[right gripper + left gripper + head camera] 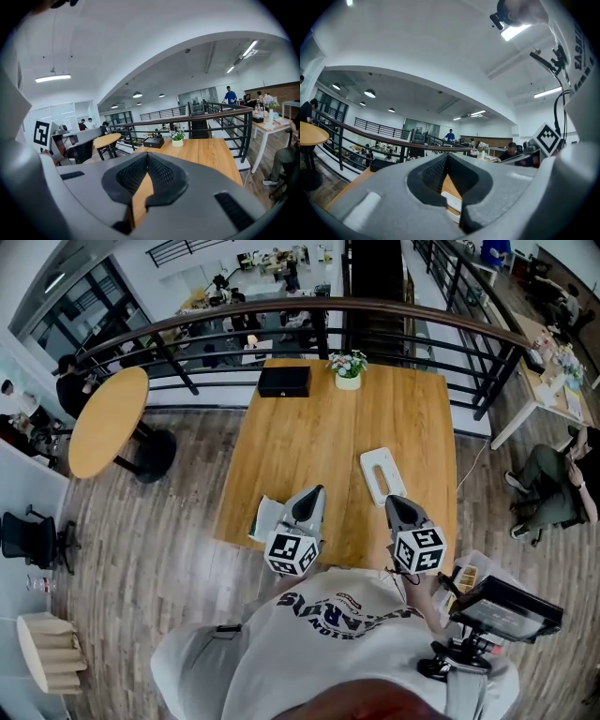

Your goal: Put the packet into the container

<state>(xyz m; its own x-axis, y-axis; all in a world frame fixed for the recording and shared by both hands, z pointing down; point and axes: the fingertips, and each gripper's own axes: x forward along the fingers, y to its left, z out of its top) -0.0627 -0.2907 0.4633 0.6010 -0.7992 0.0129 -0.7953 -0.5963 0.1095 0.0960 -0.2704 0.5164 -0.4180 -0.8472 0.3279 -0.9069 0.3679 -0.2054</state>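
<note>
The white flat packet (pixel 382 474) lies on the wooden table (pixel 309 437), right of the middle. A pale container (pixel 264 517) sits at the table's near left edge, partly hidden under my left gripper (pixel 316 493). That gripper is shut with nothing in it; in the left gripper view (pixel 446 157) its tips meet, and a white flat thing (pixel 453 205) shows on the wood below them. My right gripper (pixel 393 502) hovers just short of the packet's near end. Its jaws (pixel 147 155) meet at the tips and hold nothing.
A black box (pixel 284 381) and a small flower pot (pixel 348 368) stand at the table's far end, before a dark railing (pixel 394 310). A round table (pixel 108 420) stands to the left. A device on a stand (pixel 502 610) sits at the near right.
</note>
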